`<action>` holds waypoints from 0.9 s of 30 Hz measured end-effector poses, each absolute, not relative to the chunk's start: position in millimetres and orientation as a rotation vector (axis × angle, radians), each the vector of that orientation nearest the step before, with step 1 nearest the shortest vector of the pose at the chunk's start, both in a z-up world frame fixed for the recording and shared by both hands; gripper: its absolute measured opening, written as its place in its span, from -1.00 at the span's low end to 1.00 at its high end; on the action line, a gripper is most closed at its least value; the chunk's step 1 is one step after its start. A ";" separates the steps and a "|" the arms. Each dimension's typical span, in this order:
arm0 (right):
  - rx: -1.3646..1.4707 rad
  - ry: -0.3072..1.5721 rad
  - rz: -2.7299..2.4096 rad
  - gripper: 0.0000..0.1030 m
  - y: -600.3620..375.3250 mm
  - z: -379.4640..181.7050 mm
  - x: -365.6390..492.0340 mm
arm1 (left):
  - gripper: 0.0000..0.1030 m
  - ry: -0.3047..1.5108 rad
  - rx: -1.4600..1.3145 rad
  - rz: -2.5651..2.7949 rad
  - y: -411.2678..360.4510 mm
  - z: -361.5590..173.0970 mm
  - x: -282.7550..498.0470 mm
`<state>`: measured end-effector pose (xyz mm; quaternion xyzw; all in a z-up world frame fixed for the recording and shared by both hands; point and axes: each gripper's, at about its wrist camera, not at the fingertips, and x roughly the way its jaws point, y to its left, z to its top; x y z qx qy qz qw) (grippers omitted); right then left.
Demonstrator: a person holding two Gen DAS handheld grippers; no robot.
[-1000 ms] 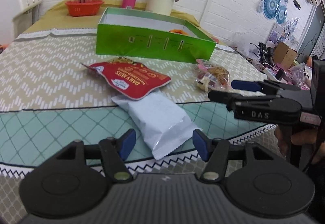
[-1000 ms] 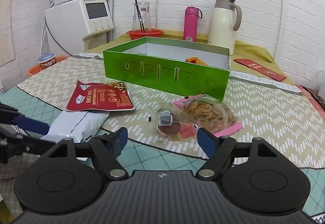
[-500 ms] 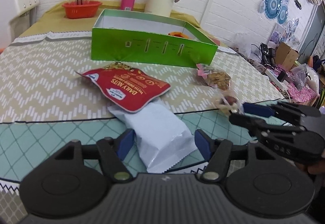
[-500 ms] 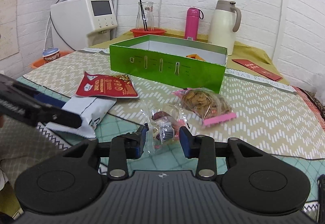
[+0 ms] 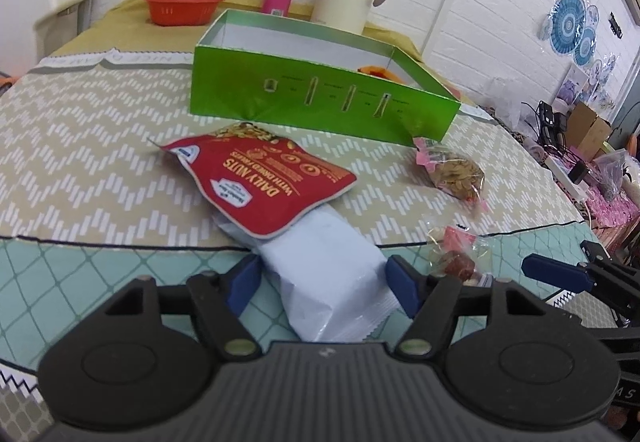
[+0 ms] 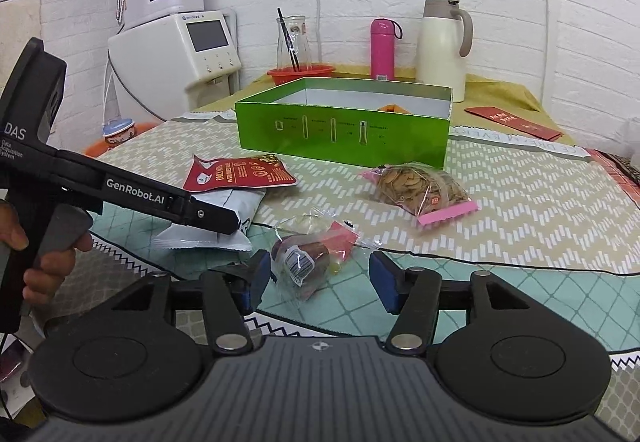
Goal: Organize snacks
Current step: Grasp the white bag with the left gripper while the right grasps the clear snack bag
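A green open box (image 5: 320,101) (image 6: 344,129) stands at the back of the table with an orange item inside. A red Daily Nuts pouch (image 5: 260,181) (image 6: 240,171) lies partly on a white packet (image 5: 324,270) (image 6: 216,213). My left gripper (image 5: 322,286) is open with its fingers on either side of the white packet. A clear candy bag (image 6: 310,258) (image 5: 456,258) lies between the open fingers of my right gripper (image 6: 318,278). A pink-edged bag of nuts (image 6: 420,185) (image 5: 452,171) lies in front of the box.
A cream jug (image 6: 442,47), a pink bottle (image 6: 382,47) and an orange bowl with a glass carafe (image 6: 298,69) stand behind the box. A water dispenser (image 6: 176,49) is at the far left. A red envelope (image 6: 512,121) lies at the back right.
My right gripper closed in around the candy bag, then opened wider again. My left gripper has moved forward so its fingers flank the white packet.
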<state>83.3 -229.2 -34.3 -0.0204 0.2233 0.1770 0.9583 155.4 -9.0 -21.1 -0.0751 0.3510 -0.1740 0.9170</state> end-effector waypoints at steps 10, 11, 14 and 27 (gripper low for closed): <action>-0.050 0.456 0.369 0.93 -220.1 -33.7 79.7 | 0.18 0.713 -0.046 -0.391 -13.3 -21.1 146.5; -0.054 0.456 0.370 0.95 -218.7 -33.8 79.0 | 0.18 0.714 -0.047 -0.390 -13.6 -21.1 146.3; -0.061 0.456 0.367 0.98 -214.7 -33.6 77.8 | 0.18 0.708 -0.040 -0.389 -13.7 -21.4 145.7; -0.032 0.487 0.279 0.17 -208.4 -45.3 102.5 | 0.18 0.703 -0.038 -0.395 -10.3 -22.4 138.9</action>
